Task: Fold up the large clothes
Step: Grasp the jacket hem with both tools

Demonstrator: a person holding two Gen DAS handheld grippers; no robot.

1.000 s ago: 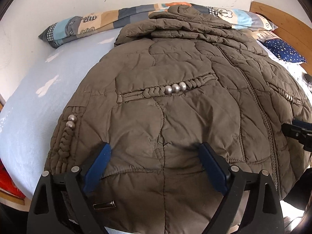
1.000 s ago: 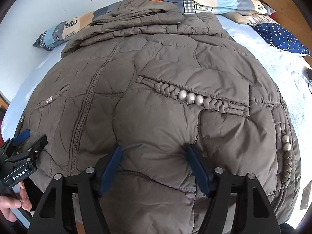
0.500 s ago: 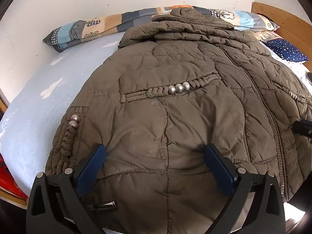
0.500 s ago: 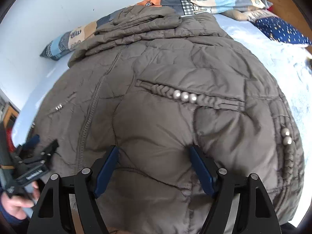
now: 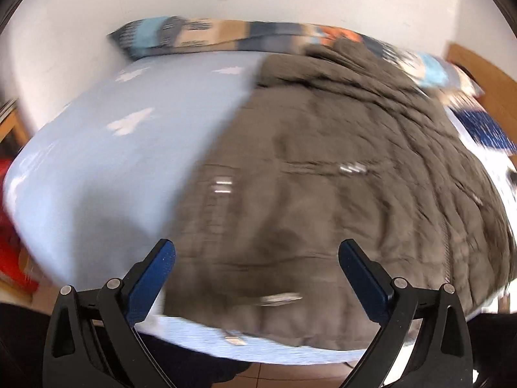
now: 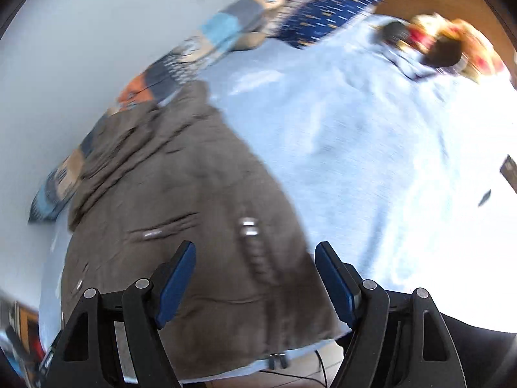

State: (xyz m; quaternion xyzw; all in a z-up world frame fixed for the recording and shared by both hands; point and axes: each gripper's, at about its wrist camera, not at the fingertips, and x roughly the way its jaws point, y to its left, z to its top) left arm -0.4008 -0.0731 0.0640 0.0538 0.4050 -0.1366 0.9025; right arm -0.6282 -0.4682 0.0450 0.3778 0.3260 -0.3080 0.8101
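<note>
A large olive-brown quilted jacket (image 5: 339, 174) lies spread flat on a pale blue bed, its hood bunched toward the wall. My left gripper (image 5: 257, 258) hangs wide open above the jacket's lower left corner, with nothing pinched between its blue pads. In the right wrist view the same jacket (image 6: 168, 226) fills the lower left, and my right gripper (image 6: 255, 258) stands open over its lower right edge near the braided trim with silver beads (image 6: 248, 226). Both views are blurred by motion. Neither gripper shows in the other's view.
A patchwork bolster (image 5: 226, 34) runs along the white wall. A navy dotted pillow (image 6: 323, 16) and a heap of colourful things (image 6: 446, 42) lie by the wooden headboard. Bare blue sheet (image 6: 371, 145) spreads right of the jacket. Tiled floor (image 5: 290, 375) shows below the bed's edge.
Both views have swung outward: the left one toward the jacket's left edge and bare sheet, the right one, rolling, toward its right edge. Both grippers have drawn back to the bed's near edge.
</note>
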